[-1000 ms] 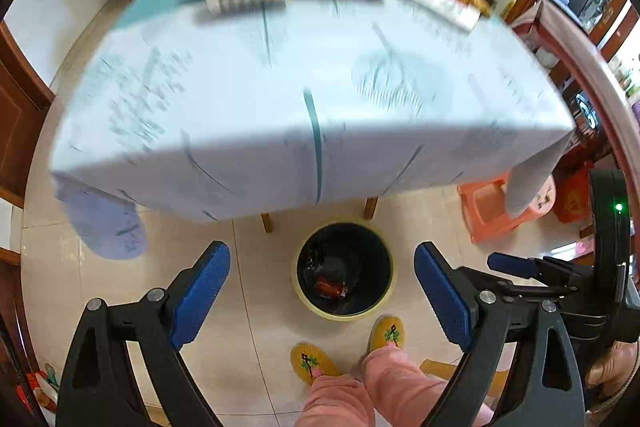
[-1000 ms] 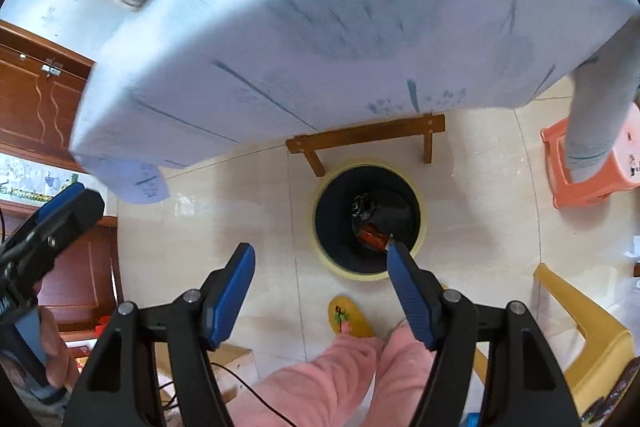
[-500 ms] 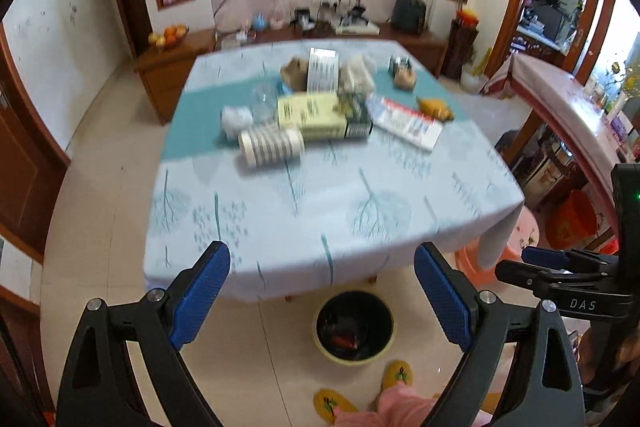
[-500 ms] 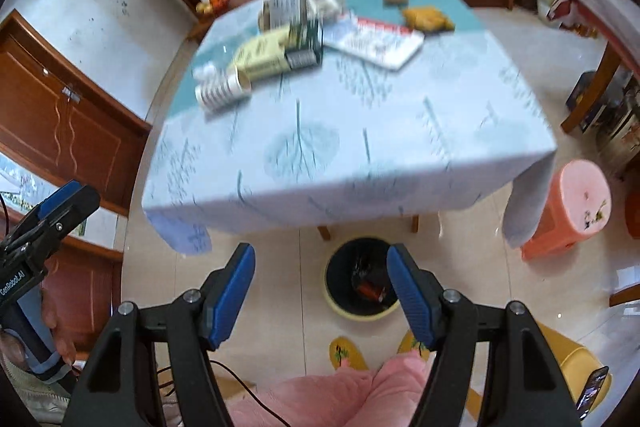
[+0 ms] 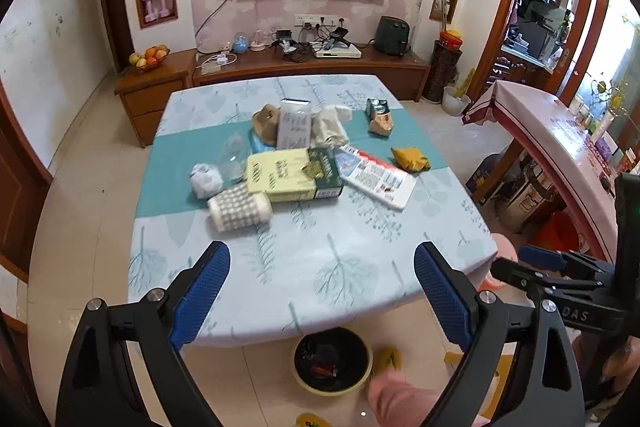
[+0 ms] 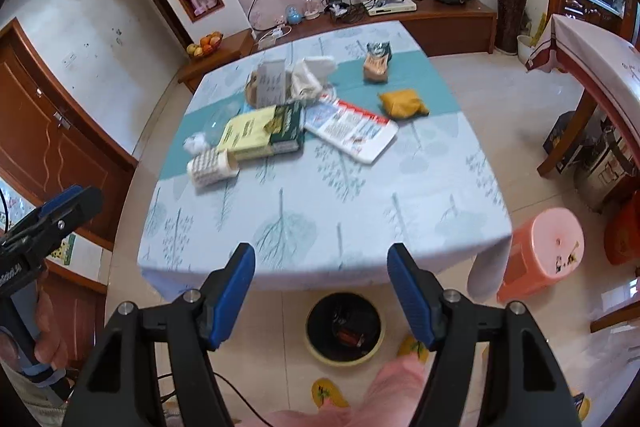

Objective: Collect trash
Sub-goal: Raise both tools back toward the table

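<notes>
the trash lay in a loose cluster toward the far half of the bench: a patterned paper cup on its side nearest the person, a crumpled white wad just beside it, a yellow and green carton, a printed leaflet, a mustard-yellow pouch and a few wrappers further back. the bin stood on the floor under the near edge of the bench, with some rubbish already in it.

a second earlier both cameras had looked down into the bin from close above; in this moment they had lifted and tilted up, so the whole bench top and the far wall were in view. that suggested one drop was finished and the person was lining up for the next piece.

the left hand-held gripper hung above the near edge of the bench, its jaws spread wide and holding nothing. the right hand-held gripper was likewise wide and empty, well short of the clutter. the paper cup looked the easiest next pick, being closest, though most of the trash was still to be collected.
</notes>
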Demonstrator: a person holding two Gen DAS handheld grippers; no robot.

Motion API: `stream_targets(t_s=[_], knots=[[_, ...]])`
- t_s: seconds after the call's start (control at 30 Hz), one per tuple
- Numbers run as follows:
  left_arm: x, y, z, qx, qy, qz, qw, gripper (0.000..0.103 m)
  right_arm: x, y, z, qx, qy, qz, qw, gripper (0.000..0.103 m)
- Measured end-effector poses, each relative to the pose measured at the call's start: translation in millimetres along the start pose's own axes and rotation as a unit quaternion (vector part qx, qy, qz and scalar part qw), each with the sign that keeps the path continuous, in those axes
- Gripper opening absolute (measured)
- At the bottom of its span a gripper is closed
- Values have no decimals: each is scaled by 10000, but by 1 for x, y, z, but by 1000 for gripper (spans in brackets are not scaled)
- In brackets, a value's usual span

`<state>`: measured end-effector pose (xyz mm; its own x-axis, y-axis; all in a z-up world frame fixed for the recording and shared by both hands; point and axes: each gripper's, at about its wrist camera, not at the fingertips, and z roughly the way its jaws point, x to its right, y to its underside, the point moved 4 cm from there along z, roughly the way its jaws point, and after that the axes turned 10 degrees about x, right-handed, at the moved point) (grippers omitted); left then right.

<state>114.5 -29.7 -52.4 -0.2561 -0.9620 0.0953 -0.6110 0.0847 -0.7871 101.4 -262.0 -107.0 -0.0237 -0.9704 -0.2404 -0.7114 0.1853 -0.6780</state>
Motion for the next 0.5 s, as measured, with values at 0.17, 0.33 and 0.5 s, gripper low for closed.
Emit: stream_targets(t_s=[0.17,0.33,0.5], knots=[[25,-36,47,-111,99,-101,9998,92,29,-55,31,160,-94,-55,9998,69],[60,-76,108,-231,2,-8,9997,92,63,-109,82,113,-289,-101,9995,69],[94,-110,175,-406,-109,188,9989,92,86,-128,155,-437,-396,-281,9979,69]])
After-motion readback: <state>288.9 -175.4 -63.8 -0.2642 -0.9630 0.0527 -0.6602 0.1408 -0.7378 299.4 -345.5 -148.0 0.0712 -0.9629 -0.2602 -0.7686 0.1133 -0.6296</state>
